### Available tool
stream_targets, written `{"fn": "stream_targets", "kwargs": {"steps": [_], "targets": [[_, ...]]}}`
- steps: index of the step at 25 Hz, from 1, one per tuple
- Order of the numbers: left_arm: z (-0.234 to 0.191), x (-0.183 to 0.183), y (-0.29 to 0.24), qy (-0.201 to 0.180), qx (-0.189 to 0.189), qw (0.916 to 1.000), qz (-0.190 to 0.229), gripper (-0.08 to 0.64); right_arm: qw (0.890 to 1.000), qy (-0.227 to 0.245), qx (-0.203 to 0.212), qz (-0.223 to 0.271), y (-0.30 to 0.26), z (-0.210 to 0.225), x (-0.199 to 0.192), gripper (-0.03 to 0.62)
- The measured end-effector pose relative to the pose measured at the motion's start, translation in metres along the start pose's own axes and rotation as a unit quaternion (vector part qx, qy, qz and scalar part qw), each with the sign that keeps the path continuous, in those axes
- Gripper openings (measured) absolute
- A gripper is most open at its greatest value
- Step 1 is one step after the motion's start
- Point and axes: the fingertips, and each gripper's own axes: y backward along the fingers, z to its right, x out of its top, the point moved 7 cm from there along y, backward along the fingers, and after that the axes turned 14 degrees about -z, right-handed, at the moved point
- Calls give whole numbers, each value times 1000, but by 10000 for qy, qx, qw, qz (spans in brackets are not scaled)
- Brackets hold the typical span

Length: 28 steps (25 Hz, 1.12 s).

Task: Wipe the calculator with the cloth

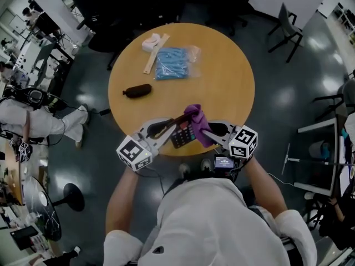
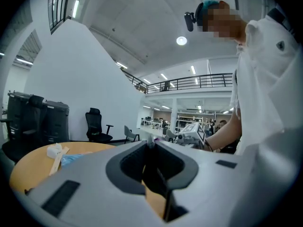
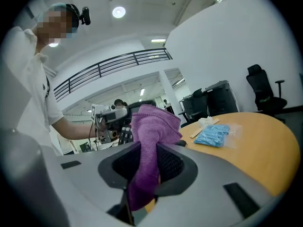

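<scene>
Gripping calculator (image 1: 182, 135): left hand-held gripper (image 1: 172, 125); right hand-held gripper (image 1: 208, 132) clamped on purple cloth (image 1: 194, 116).

The cloth (image 1: 195, 119) is purple. The calculator (image 1: 181, 136) is black. The round table (image 1: 233, 87) is yellow-brown. The far packet (image 1: 171, 63) is blue. The cubes (image 1: 135, 153) have black-and-white squares.

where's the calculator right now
In the head view the calculator is over the near edge of the table, held by the left gripper, with the purple cloth in the right gripper at its right.
</scene>
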Motion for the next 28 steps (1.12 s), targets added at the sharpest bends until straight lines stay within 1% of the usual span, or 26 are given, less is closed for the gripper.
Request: {"fn": "stream_targets", "kwargs": {"steps": [8, 12, 15, 18, 20, 22, 24, 26, 27, 28], "targets": [[0, -1, -2, 54, 6, 10000, -25, 54, 9985, -217, 247, -438, -7, -6, -35, 97], [-1, -3, -2, 91, 10, 10000, -24, 54, 9962, -119, 348, -785, -11, -10, -51, 97], [-1, -5, -2, 133, 32, 9999, -22, 54, 9925, 46, 427, -1144, -17, -16, -63, 97], [-1, -7, -2, 37, 161, 9999, -25, 52, 9867, 224, 528, -1524, -21, -21, -76, 97], [2, -7, -3, -183, 255, 9995, -77, 54, 9870, 173, 511, -1515, -13, -19, -80, 97], [5, -6, -3, -427, 243, 9987, -136, 54, 9907, 113, 342, -1314, 6, -8, -73, 97], [10, -3, -3, -460, 145, 9987, -158, 54, 9932, 264, 137, -1123, 35, 7, -53, 97], [20, 2, -2, -377, -54, 9992, -155, 54, 9910, 753, 95, -1098, 65, 13, -20, 97], [25, 3, -2, -400, -160, 9990, -137, 54, 9868, 1111, 156, -1167, 78, 11, 0, 97], [30, 4, -2, -462, -261, 9985, -119, 54, 9801, 1506, 267, -1268, 88, 6, 23, 97]]}}
